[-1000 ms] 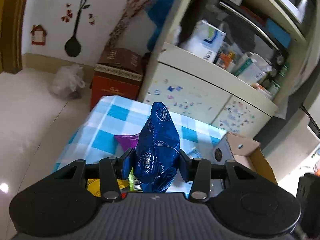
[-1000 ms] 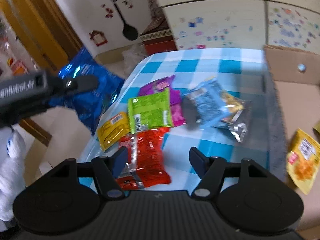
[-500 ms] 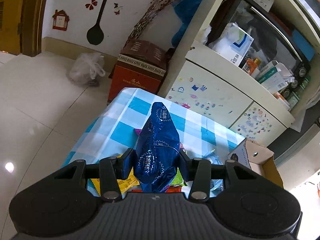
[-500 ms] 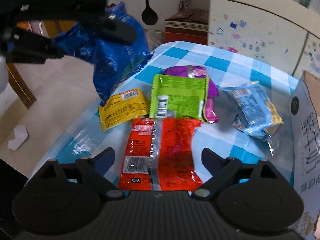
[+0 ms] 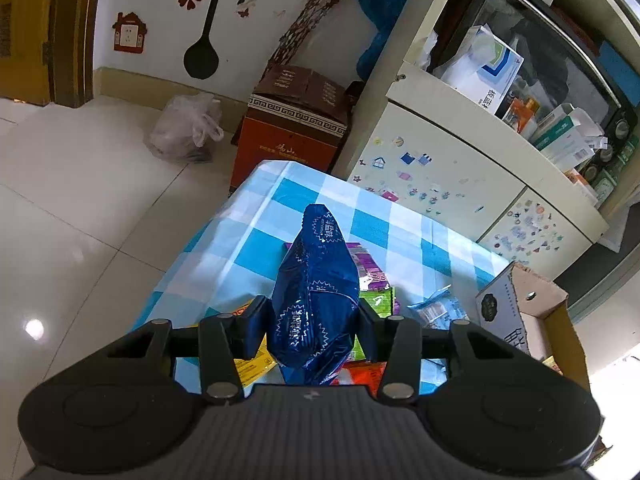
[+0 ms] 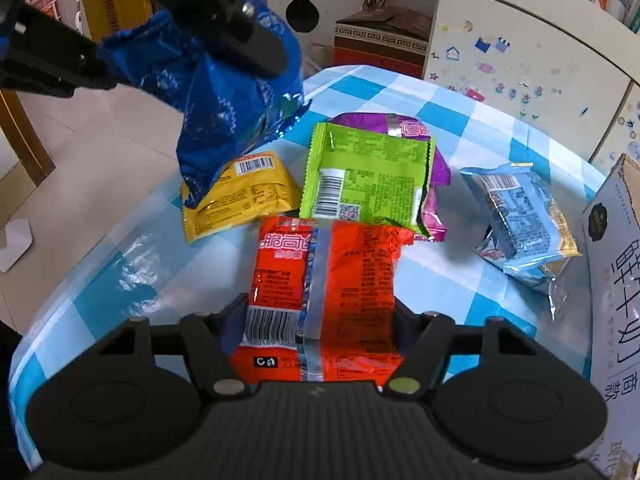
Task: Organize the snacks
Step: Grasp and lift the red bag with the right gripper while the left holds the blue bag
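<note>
My left gripper (image 5: 314,312) is shut on a dark blue snack bag (image 5: 316,292) and holds it in the air over the table's left edge. The right wrist view shows that bag (image 6: 224,112) hanging above a yellow packet (image 6: 244,192). My right gripper (image 6: 318,320) is low over the checked tablecloth (image 6: 120,280), its jaws closing on the near end of a red packet (image 6: 324,276), with a finger pressed against each side. Beyond the red packet, a green packet (image 6: 368,172) lies on a purple one (image 6: 436,172). A light blue packet (image 6: 516,208) lies to the right.
An open cardboard box (image 6: 616,280) stands at the table's right edge, also in the left wrist view (image 5: 532,320). Behind the table are a cream cabinet (image 5: 440,176) with stickers and a red-brown carton (image 5: 292,128) on the tiled floor. A plastic bag (image 5: 184,128) lies near the wall.
My right gripper swung left and sank over the red packet, spread wide, then closed around its near end. The left gripper kept its hold on the blue bag and tilted a little.
</note>
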`<action>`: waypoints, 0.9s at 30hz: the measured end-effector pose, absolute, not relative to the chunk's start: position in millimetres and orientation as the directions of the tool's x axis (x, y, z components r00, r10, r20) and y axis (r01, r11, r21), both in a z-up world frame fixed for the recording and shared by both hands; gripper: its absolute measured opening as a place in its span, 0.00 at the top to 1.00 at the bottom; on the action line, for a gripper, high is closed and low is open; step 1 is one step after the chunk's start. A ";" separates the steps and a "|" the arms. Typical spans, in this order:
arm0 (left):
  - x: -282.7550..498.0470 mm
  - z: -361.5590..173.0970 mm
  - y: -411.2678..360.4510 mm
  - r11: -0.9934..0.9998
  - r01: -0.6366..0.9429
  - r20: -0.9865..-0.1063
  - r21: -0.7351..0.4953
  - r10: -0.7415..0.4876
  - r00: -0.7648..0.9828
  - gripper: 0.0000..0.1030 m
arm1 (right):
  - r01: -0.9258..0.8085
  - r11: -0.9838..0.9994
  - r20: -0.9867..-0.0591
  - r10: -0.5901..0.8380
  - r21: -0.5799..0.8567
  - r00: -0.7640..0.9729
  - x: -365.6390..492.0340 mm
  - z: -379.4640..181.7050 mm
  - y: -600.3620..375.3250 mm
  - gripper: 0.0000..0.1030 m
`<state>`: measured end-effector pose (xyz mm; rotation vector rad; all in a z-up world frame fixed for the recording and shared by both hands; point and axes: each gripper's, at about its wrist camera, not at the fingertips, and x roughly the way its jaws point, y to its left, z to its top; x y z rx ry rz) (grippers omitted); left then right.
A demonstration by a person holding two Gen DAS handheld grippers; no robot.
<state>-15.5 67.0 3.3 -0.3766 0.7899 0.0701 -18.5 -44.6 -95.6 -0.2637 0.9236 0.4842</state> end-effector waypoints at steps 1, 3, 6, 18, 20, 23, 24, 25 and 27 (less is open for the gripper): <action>-15.8 3.6 66.8 0.933 -0.200 -0.704 -0.299 -0.074 0.706 0.50 | -0.501 0.865 -0.815 0.290 0.000 0.501 -18.3 -94.7 -45.9 0.32; -16.2 4.4 66.5 0.936 -0.201 -0.704 -0.289 -0.065 0.707 0.50 | -0.483 0.875 -0.817 0.292 0.018 0.498 -17.4 -92.7 -48.6 0.32; -17.3 5.8 66.7 0.938 -0.211 -0.703 -0.276 -0.047 0.710 0.50 | -0.454 0.889 -0.809 0.302 0.049 0.504 -15.5 -84.4 -54.3 0.32; -20.1 14.7 52.2 0.953 -0.189 -0.694 -0.235 -0.029 0.719 0.50 | -0.345 0.931 -0.735 0.314 0.116 0.601 -10.6 -23.6 -98.5 0.32; -21.3 18.0 47.7 0.957 -0.179 -0.690 -0.227 -0.028 0.723 0.50 | -0.327 0.936 -0.720 0.314 0.128 0.619 -10.8 -13.2 -105.5 0.32; -22.8 22.4 41.5 0.962 -0.168 -0.684 -0.216 -0.026 0.729 0.50 | -0.305 0.941 -0.704 0.317 0.148 0.636 -10.9 -1.8 -115.8 0.32; -23.3 24.2 38.7 0.963 -0.164 -0.681 -0.213 -0.026 0.732 0.50 | -0.297 0.943 -0.699 0.315 0.151 0.643 -11.2 1.5 -119.2 0.32; -23.4 25.8 35.9 0.965 -0.160 -0.679 -0.210 -0.026 0.733 0.50 | -0.291 0.944 -0.696 0.312 0.152 0.647 -11.0 3.6 -122.0 0.32; -24.2 28.3 30.3 0.968 -0.149 -0.675 -0.204 -0.028 0.738 0.50 | -0.276 0.947 -0.689 0.308 0.161 0.656 -11.3 8.7 -128.9 0.32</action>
